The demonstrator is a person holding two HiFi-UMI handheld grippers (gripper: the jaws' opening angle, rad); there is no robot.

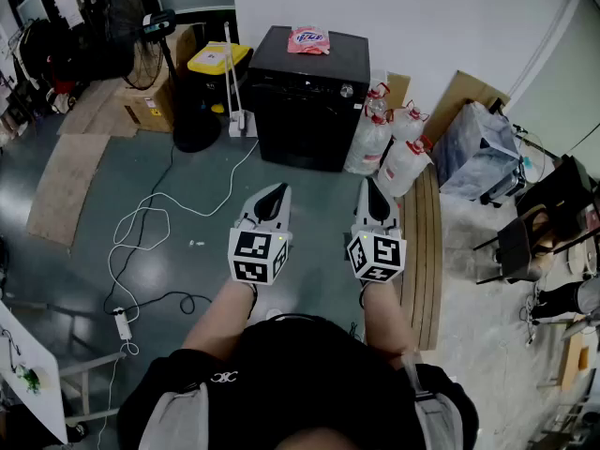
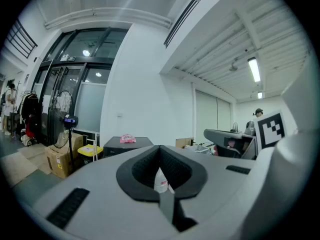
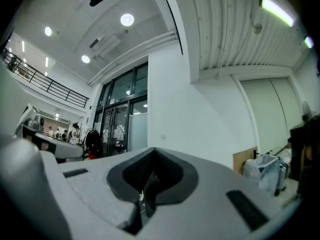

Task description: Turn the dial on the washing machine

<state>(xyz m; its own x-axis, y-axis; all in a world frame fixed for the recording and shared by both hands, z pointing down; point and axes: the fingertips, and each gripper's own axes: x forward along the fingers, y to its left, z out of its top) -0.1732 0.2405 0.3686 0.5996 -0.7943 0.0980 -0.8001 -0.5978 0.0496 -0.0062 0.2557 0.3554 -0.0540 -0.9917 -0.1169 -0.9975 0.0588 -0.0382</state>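
The black washing machine [image 1: 309, 101] stands against the white wall, well ahead of me across the floor. Its silver dial [image 1: 346, 90] sits on the front panel at the upper right, and a pink packet [image 1: 308, 39] lies on the lid. In the head view my left gripper [image 1: 278, 193] and right gripper [image 1: 372, 189] are held side by side at waist height, pointing toward the machine, both shut and holding nothing. The left gripper view shows its jaws [image 2: 161, 151] together, with the machine [image 2: 125, 147] small and far off. In the right gripper view, the jaws [image 3: 151, 156] face the wall.
Clear plastic jugs [image 1: 386, 143] with red caps lean at the machine's right. To its left are a yellow-lidded bin [image 1: 217, 62], a standing fan [image 1: 139, 28] and cardboard boxes [image 1: 150, 101]. White cable and a power strip [image 1: 123, 323] lie at left. Wooden planks [image 1: 427, 251] and chairs [image 1: 525, 237] are at right.
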